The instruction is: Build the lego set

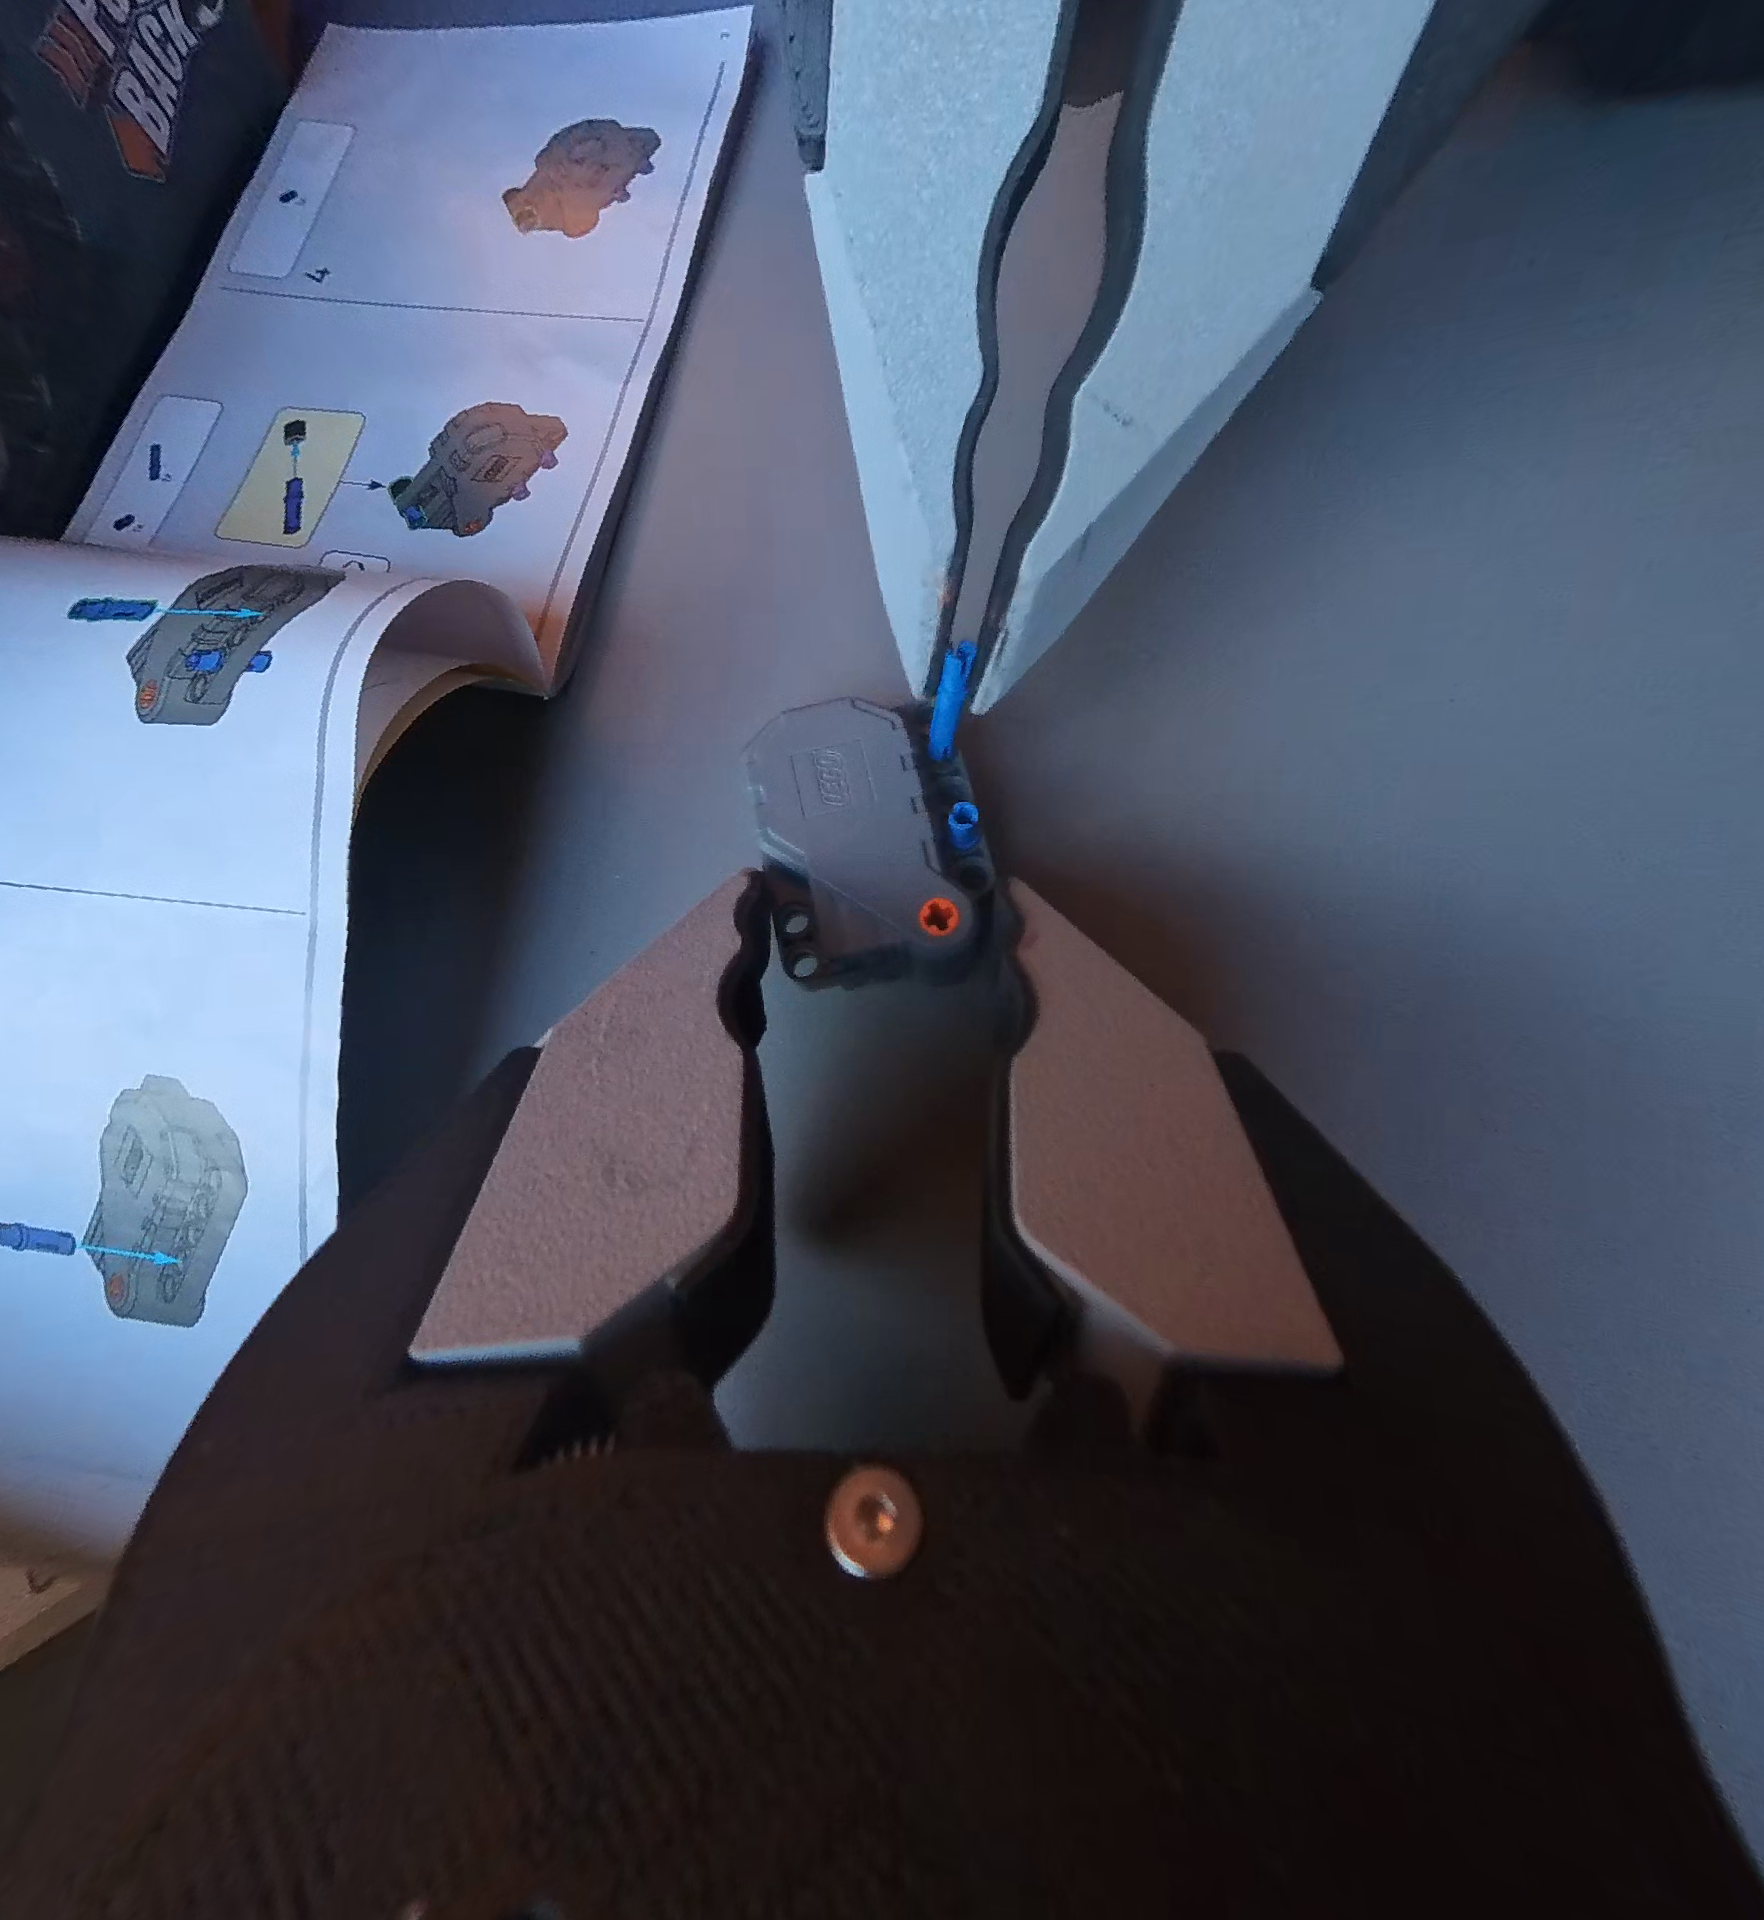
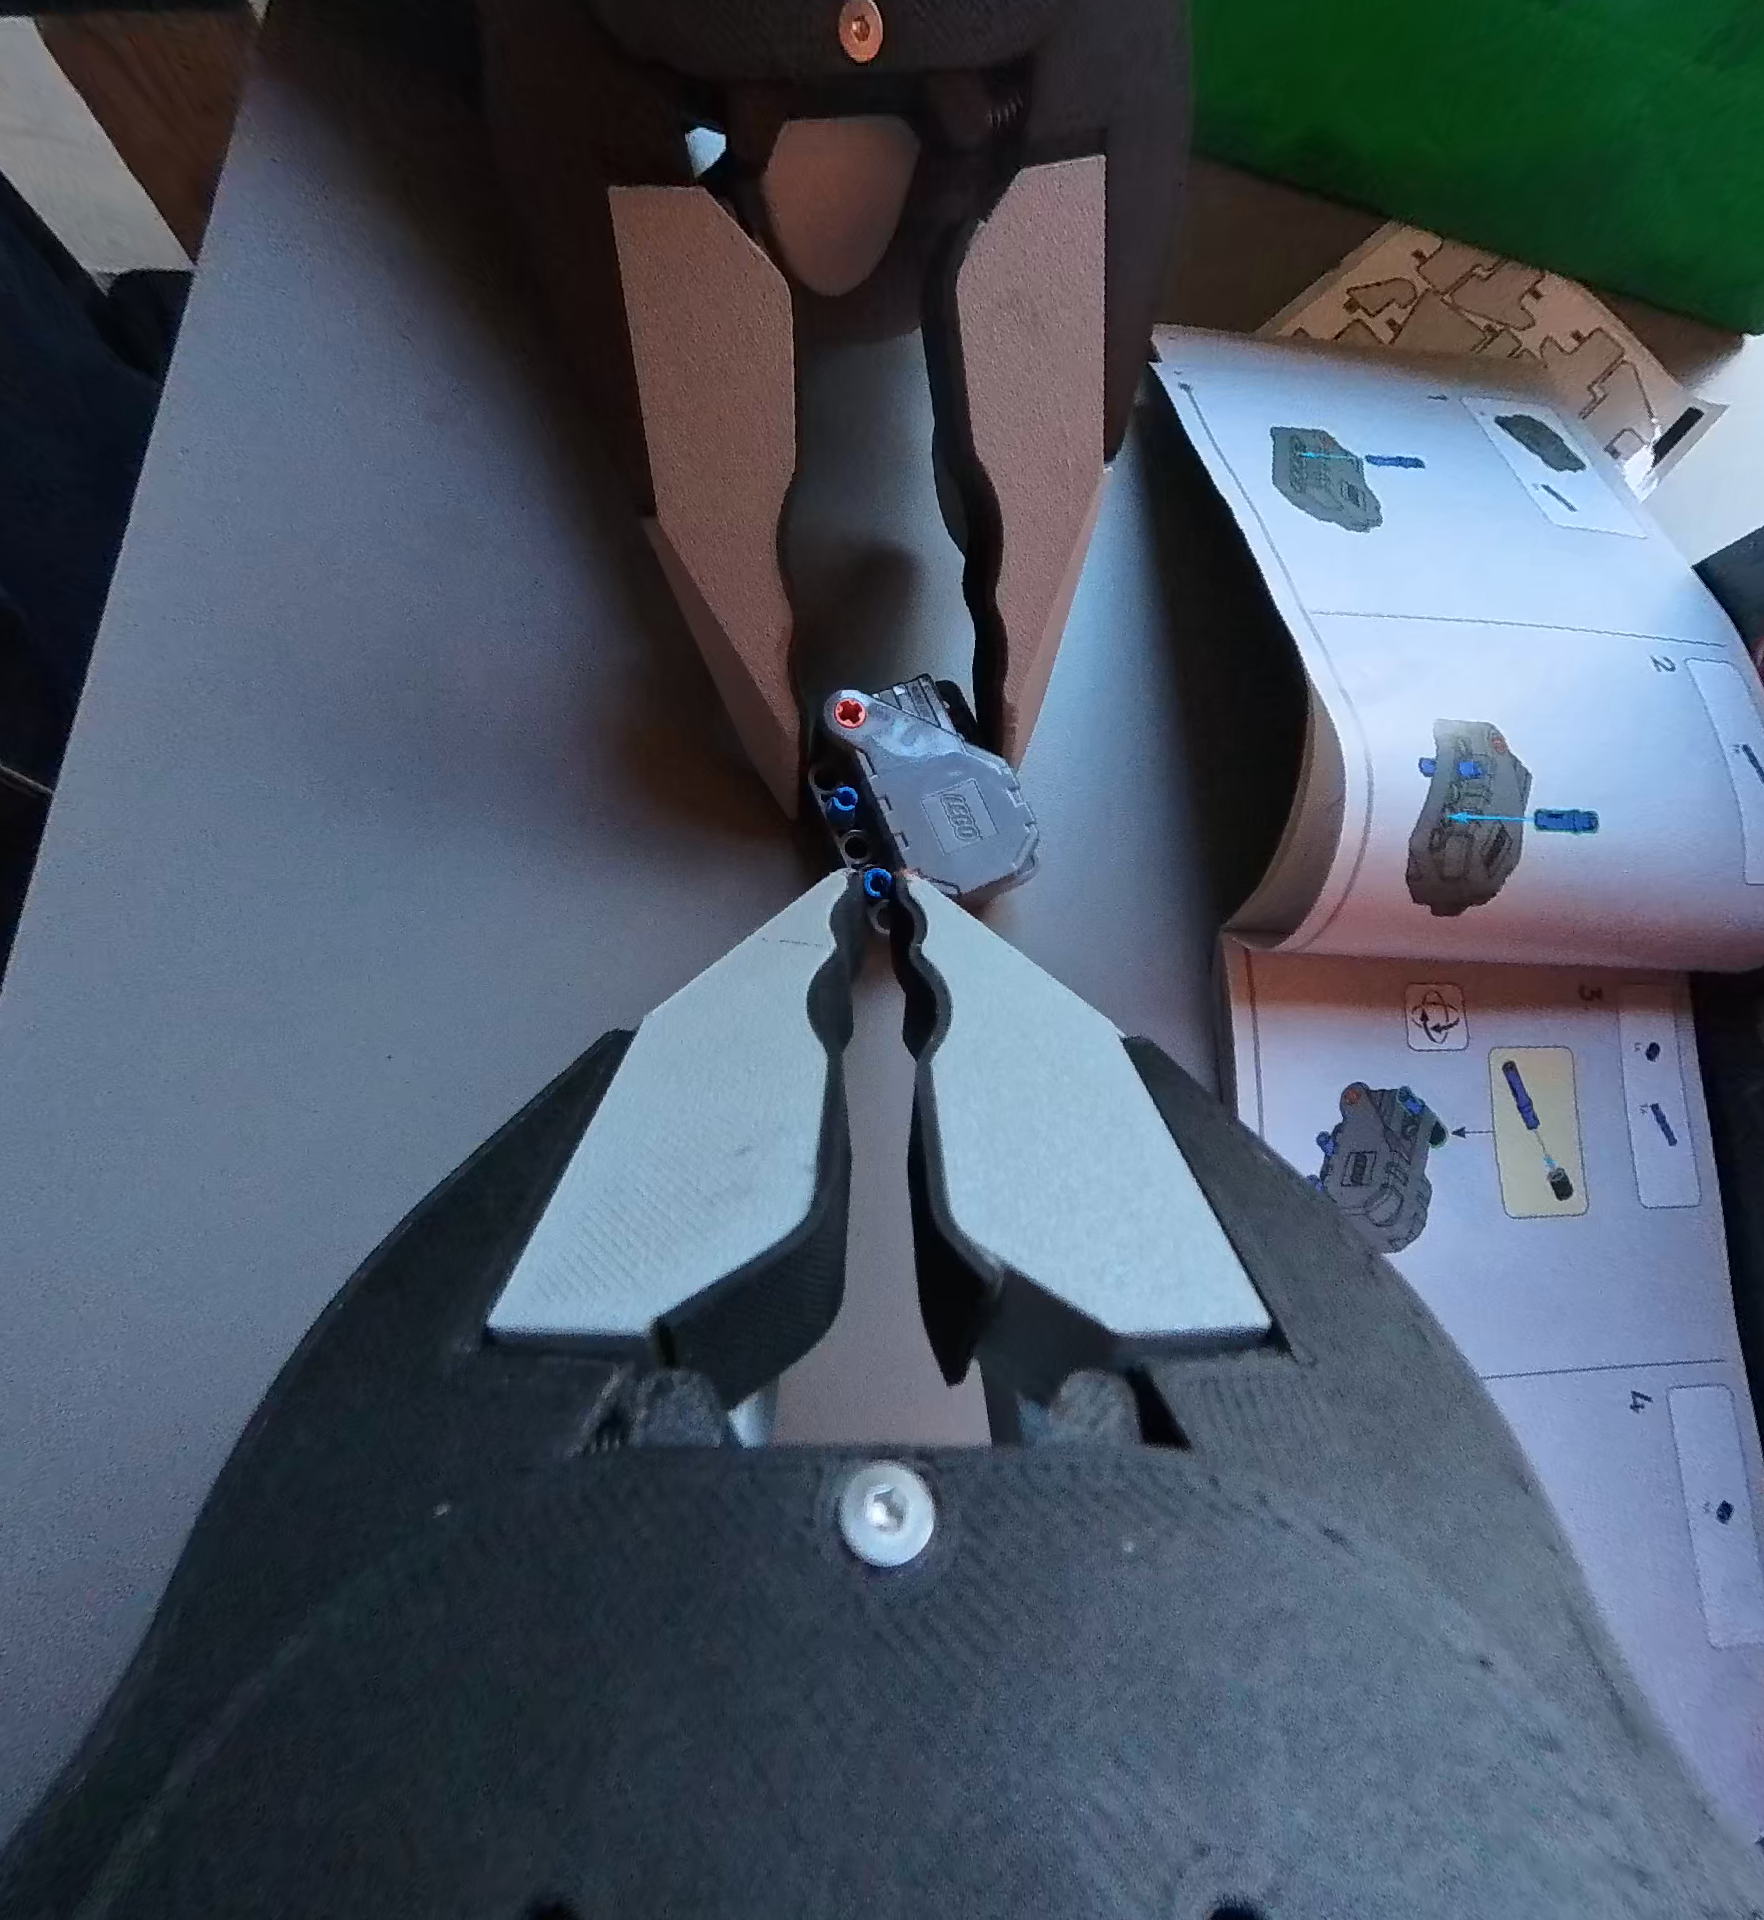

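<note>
A grey motor block (image 1: 847,821) with an orange axle hole sits on the grey table, held at its near end between the tips of my left gripper (image 1: 878,914). One blue pin (image 1: 963,826) sticks out of its dark side holes. My right gripper (image 1: 956,675) comes from the far side, shut on a second blue pin (image 1: 949,698) whose end touches the block's side. In the right wrist view the block (image 2: 935,800) lies just beyond my right gripper (image 2: 878,888), the held pin (image 2: 876,883) shows at the tips, and the left gripper (image 2: 888,727) holds the block's far end.
An open instruction booklet (image 1: 130,831) lies left of the block, its page curling up; it is at the right in the right wrist view (image 2: 1480,727). A dark printed box (image 1: 36,260) lies beyond it. A green box (image 2: 1532,135) and a cut-out sheet (image 2: 1480,301) sit at far right. Left and right tips are no more than a few centimetres apart.
</note>
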